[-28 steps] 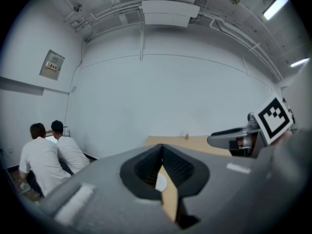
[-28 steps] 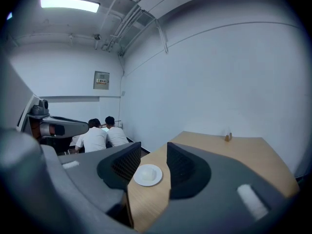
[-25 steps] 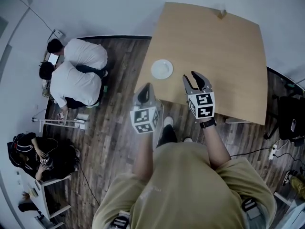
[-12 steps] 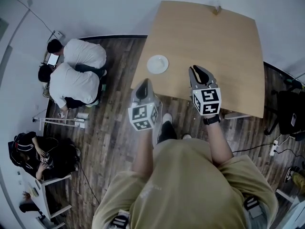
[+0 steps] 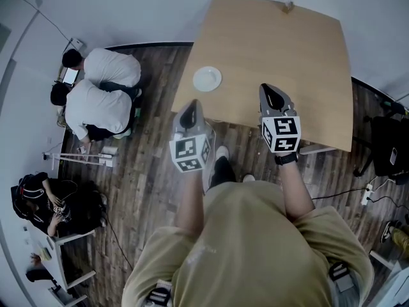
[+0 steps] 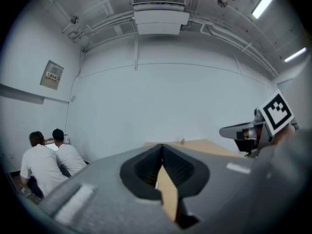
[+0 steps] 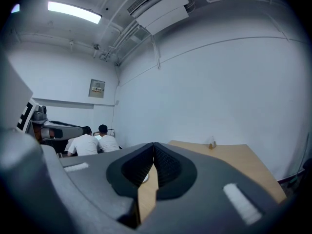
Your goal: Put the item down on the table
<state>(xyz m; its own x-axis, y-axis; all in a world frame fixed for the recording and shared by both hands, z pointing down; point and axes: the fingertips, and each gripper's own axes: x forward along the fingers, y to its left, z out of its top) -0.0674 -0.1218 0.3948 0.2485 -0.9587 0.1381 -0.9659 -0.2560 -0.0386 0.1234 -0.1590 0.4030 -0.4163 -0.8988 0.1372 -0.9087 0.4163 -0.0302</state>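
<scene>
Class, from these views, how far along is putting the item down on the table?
Done, it seems: the white plate lies on the table, apart from both grippers. In hand: nothing; the left gripper is shut and empty, and the right gripper has just closed its jaws with nothing between them. Left: probably nothing, if the plate was the item.

I'm looking at plain white walls (image 6: pixel 170 96) all round and a dark plank floor (image 5: pixel 153 190) below. A pale wooden surface (image 5: pixel 287 43) stands on it, close to the far wall. Overhead I've got strip lights (image 7: pixel 74 12) glowing and an air-conditioning unit (image 6: pixel 161 19) on the ceiling with pipes beside it. There's a small notice (image 6: pixel 51 75) high on the left wall. A black chair (image 5: pixel 388 153) sits right of the surface, a white power strip (image 5: pixel 366 199) on the floor near it.
</scene>
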